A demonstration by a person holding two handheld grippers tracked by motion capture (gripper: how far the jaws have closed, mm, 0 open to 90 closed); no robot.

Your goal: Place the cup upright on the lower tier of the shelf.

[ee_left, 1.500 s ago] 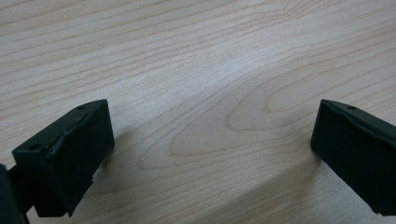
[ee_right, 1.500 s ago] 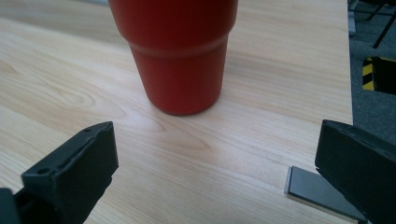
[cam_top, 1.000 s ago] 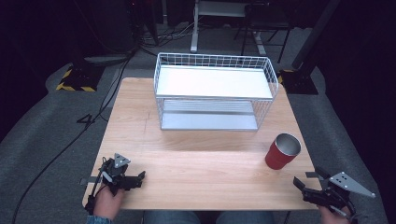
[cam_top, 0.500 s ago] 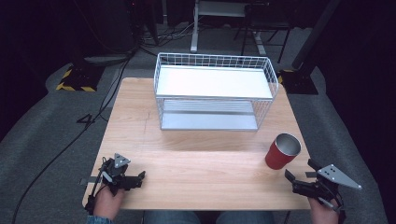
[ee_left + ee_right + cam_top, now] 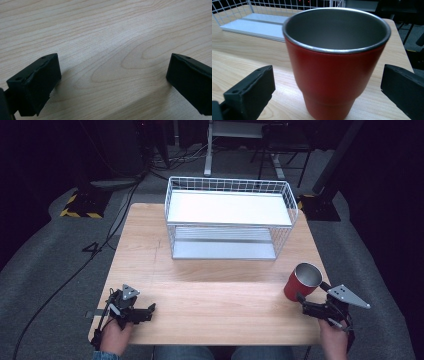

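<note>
The tall red metal cup with the bare steel inside stands upright near the table's right edge, in front of the white wire basket shelf. Right tool sits just beside it, jaws wide apart. Come in off-centre and a jaw could tip it over the edge. Left tool is also spread, well away.

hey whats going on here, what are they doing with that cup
A person at a wooden table holds a gripper in each hand. The right gripper is open and lined up on an upright red metal tumbler near the table's right edge, its jaws spread on either side without touching it. The left gripper rests open and empty over bare wood near the front left corner. A white wire basket shelf stands at the back.
</note>
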